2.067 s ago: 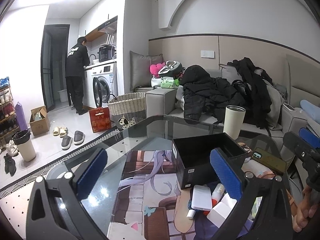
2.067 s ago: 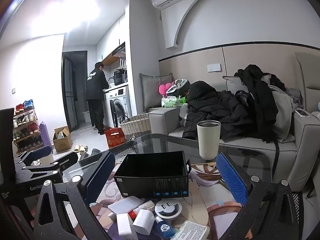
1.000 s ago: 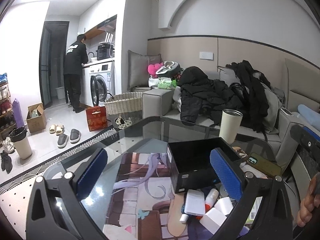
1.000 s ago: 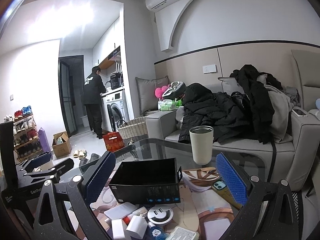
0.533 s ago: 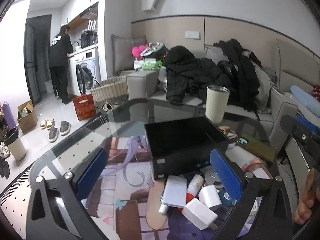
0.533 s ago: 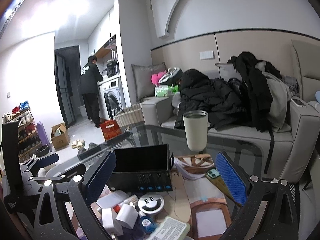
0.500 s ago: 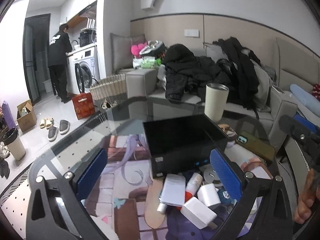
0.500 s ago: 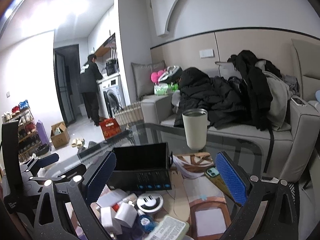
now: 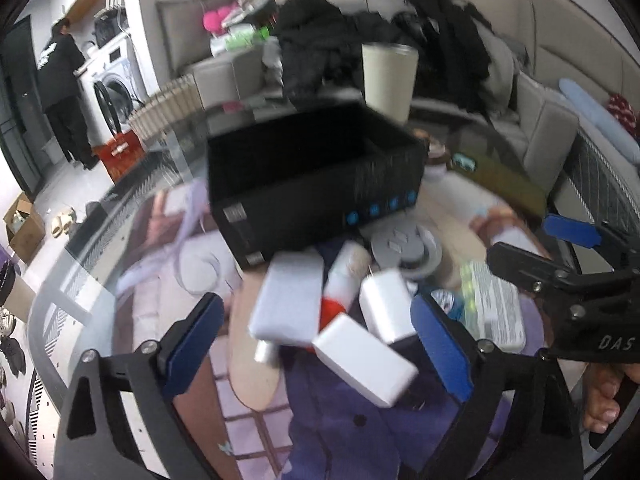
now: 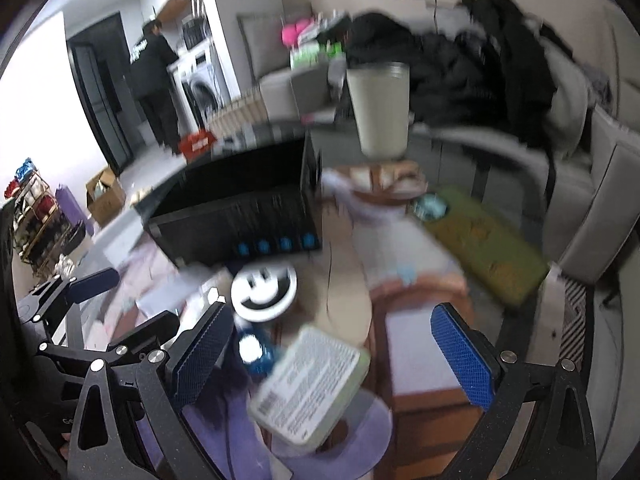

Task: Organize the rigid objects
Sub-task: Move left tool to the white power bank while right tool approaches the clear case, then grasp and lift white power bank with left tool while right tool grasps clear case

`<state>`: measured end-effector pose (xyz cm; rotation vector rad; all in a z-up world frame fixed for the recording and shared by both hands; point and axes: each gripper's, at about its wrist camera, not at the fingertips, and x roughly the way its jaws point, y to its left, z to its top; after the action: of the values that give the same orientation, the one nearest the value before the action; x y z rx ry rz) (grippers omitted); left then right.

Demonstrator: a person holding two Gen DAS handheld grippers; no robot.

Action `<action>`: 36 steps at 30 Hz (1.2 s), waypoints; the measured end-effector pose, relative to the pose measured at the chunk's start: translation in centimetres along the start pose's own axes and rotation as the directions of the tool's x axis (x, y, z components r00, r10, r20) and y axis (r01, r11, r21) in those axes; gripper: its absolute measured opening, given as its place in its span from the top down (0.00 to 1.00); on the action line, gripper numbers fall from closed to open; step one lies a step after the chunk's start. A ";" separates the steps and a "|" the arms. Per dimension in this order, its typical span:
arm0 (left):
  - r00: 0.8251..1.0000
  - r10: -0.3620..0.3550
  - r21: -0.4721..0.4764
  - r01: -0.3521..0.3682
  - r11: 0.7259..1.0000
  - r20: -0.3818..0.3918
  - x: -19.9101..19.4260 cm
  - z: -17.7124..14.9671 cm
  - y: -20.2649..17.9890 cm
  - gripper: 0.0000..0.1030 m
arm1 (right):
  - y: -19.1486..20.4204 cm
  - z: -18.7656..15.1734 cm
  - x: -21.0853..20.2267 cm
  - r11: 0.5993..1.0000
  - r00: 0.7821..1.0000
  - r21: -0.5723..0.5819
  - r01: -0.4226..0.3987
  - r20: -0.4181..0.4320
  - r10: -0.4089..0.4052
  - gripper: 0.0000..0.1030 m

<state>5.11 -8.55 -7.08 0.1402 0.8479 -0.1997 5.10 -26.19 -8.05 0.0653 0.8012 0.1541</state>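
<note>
my left gripper [image 9: 320, 338] and right gripper [image 10: 338, 354] both spread, empty; "das" on right gripper body, label on tin [image 10: 308, 384] at 6 o'clock too blurred to read.

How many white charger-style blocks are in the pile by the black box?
3: a flat one nearest the black box, a cube beside it, a long one in front. Others may be hidden.

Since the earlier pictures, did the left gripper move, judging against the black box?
Yes. The left gripper has come forward and tipped down: the black box now sits higher and larger, and the white items lie between its open fingers.
</note>
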 end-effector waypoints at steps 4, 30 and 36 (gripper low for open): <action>1.000 0.013 0.024 -0.014 1.000 0.008 -0.1 -0.3 -0.4 0.08 | -0.4 -0.8 1.2 1.000 0.998 0.021 -0.010 -0.063 0.011 0.01; 0.991 -0.060 0.017 0.062 0.998 -0.118 1.8 -1.8 0.1 0.61 | -0.8 -1.4 1.3 1.000 0.997 0.015 0.027 -0.079 -0.026 0.02; 0.991 -0.045 0.021 0.048 0.999 -0.129 2.0 -2.3 1.0 0.80 | -0.5 -1.4 1.5 1.000 0.996 0.009 0.012 -0.089 -0.011 0.09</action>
<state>5.02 -7.34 -10.05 0.1573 0.9776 -0.2472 5.14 -26.41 -10.14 0.0632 0.8912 0.1430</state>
